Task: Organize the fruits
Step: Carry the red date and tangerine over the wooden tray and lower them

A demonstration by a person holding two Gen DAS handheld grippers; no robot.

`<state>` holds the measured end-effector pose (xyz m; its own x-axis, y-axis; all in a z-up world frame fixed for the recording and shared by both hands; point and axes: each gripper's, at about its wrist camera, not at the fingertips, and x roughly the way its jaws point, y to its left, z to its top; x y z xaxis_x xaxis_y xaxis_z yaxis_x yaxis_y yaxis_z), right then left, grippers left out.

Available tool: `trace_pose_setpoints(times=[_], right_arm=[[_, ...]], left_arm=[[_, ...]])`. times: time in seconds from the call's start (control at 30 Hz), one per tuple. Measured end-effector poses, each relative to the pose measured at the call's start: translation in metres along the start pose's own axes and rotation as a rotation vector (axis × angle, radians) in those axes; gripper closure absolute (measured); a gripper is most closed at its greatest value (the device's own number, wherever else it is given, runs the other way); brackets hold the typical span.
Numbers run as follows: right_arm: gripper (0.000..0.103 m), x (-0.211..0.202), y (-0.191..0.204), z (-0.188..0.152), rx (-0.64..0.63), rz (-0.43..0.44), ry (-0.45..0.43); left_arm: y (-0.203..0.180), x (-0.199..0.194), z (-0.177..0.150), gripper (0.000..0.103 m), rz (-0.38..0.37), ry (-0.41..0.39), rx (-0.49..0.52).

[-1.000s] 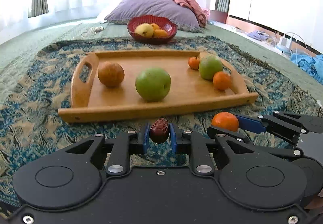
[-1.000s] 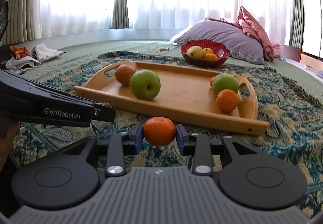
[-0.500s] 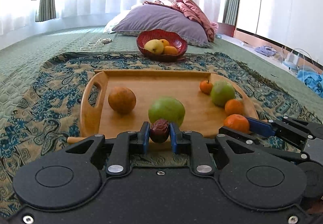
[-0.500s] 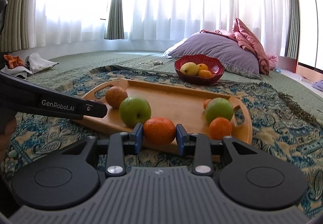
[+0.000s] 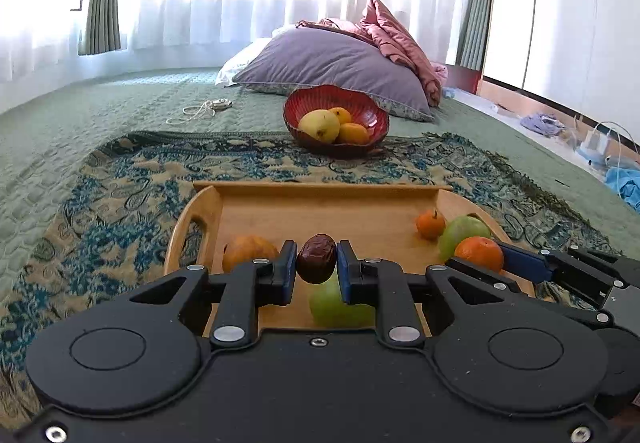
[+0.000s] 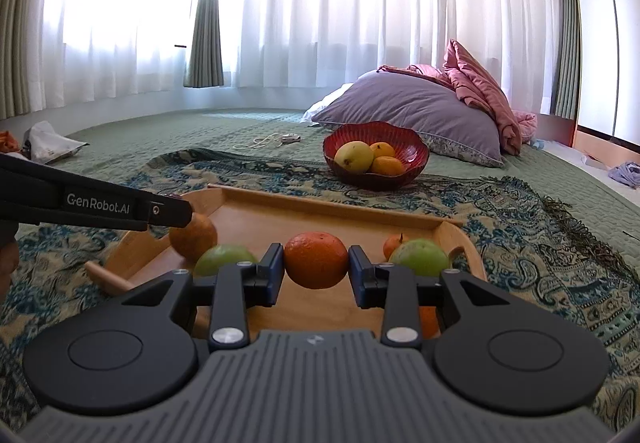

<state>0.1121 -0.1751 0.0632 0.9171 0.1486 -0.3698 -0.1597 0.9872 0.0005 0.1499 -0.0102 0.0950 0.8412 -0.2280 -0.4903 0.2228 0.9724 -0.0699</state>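
Over the tray [image 5: 320,189] on the bed, both grippers have advanced from short of its near rim a second ago and now hang above its floor, facing the red bowl [image 5: 372,111]. The left gripper [image 5: 317,263] has its jaws clamped on a date [image 5: 316,258]; the right gripper [image 6: 316,261] has its jaws clamped on an orange [image 6: 316,260]. Judging by that advance, both fruits are headed for the bowl, which already holds a pear [image 5: 319,125] and two small oranges. Still on the tray are two green apples, a brown fruit [image 5: 248,250] and a tiny tangerine [image 5: 430,224]. Much is masked: the near apple [image 5: 340,303] shows only between the left jaws, another orange [image 6: 429,321] peeks from under the right gripper, and the tray's near rim is hidden in both views.
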Motion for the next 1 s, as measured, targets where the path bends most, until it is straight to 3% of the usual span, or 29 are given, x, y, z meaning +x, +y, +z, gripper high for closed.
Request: trace_pose_setpoints(times=[0.57, 1.0], right_arm=[[0.063, 0.057, -0.02, 0.02, 0.079, -0.017, 0.056], [0.063, 0.114, -0.037, 0.039, 0.149, 0.021, 0.153]], left_arm=[[0.015, 0.066, 0.029, 0.083, 0.014, 0.073, -0.037], [0.038, 0.14, 0.049, 0.083, -0.002, 0.211, -0.137]])
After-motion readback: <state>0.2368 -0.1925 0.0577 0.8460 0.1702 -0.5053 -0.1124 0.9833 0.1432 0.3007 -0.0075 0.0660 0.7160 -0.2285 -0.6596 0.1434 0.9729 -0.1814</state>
